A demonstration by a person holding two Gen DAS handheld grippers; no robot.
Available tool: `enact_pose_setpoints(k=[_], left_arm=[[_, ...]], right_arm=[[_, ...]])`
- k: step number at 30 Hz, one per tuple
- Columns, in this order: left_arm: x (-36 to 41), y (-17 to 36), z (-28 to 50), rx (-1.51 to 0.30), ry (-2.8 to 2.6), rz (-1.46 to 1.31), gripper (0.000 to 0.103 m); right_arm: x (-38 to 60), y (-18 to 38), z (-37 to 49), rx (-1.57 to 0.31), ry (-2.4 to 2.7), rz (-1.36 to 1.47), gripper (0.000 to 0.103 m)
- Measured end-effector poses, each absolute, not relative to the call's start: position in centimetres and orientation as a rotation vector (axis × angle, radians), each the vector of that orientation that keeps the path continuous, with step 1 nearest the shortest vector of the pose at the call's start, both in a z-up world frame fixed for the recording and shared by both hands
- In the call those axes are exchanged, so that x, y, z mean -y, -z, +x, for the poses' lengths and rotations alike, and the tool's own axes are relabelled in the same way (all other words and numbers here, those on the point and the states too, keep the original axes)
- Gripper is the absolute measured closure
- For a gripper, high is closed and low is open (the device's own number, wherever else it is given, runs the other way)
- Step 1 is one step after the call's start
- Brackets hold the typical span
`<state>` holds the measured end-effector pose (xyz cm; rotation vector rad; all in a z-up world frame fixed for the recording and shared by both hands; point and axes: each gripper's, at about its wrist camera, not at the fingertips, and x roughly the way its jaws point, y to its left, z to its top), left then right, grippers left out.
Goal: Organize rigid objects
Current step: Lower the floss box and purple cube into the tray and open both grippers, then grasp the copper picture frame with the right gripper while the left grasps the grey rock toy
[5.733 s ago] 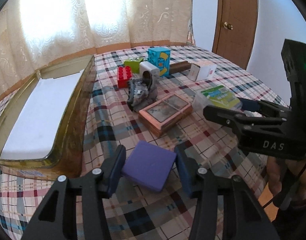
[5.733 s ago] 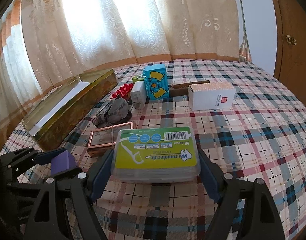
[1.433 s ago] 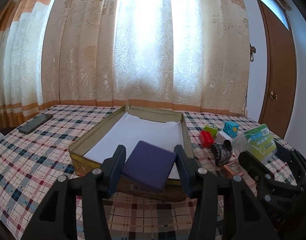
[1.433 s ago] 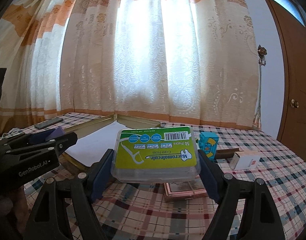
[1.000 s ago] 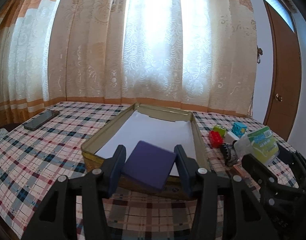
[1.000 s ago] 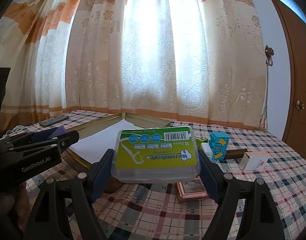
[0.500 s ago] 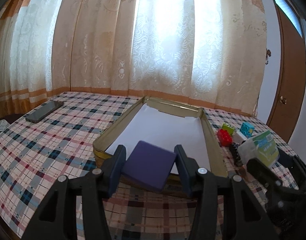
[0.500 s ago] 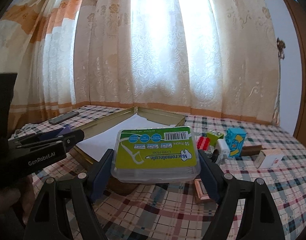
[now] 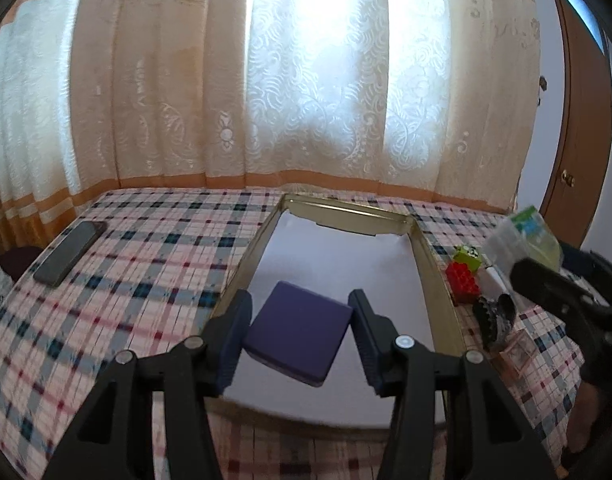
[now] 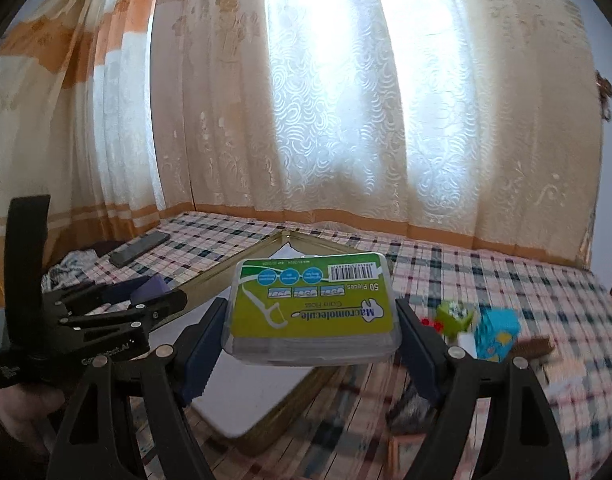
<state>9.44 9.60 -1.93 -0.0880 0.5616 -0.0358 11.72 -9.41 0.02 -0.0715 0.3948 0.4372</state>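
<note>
Flat purple square block (image 9: 298, 338) pinched in left gripper (image 9: 300, 340), directly above gold metal tray (image 9: 442, 304). Clear plastic floss box (image 10: 312, 308) clamped in right gripper (image 10: 312, 344), beside tray's right rim.

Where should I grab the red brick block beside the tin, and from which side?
Grip the red block across its smooth side walls, coming from above: its studs face up, and the green block behind and the tin wall alongside seem to crowd a level approach. Both grippers are full now.

One tin (image 9: 442, 292), two held boxes (image 9: 298, 338)
</note>
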Motion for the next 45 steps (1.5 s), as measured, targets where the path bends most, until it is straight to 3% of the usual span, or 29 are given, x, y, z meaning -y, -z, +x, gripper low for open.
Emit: enact_pose_setpoints(k=[15, 25, 29, 31, 39, 45], left_arm=[[-9.4, 1.9, 18.5, -0.734, 0.025, -0.042, 0.053], [-8.9, 3.1, 20.9, -0.822, 0.021, -0.023, 0.053], [-9.5, 3.7, 21.2, -0.852, 0.004, -0.048, 0.044], [-9.9, 3.7, 21.0, -0.840, 0.010, -0.069, 0.036], [-8.4, 2.5, 16.9, -0.713, 0.013, -0.077, 0.011], [-4.2, 2.3, 12.9, -0.630, 0.064, -0.024, 0.006]], right_arm=[[6.4, 1.4, 22.9, -0.606, -0.472, -0.108, 0.021], [4.8, 4.0, 25.5, -0.718, -0.509, -0.140, 0.021], [4.6, 4.8, 26.0, -0.763, -0.518, -0.150, 0.020], [4.8, 4.6, 25.8, -0.761, -0.538, -0.139, 0.010], [9.3, 1.7, 22.0, -0.677, -0.513, -0.095, 0.010], [15.8, 1.3, 18.2, -0.643, -0.423, -0.077, 0.010]])
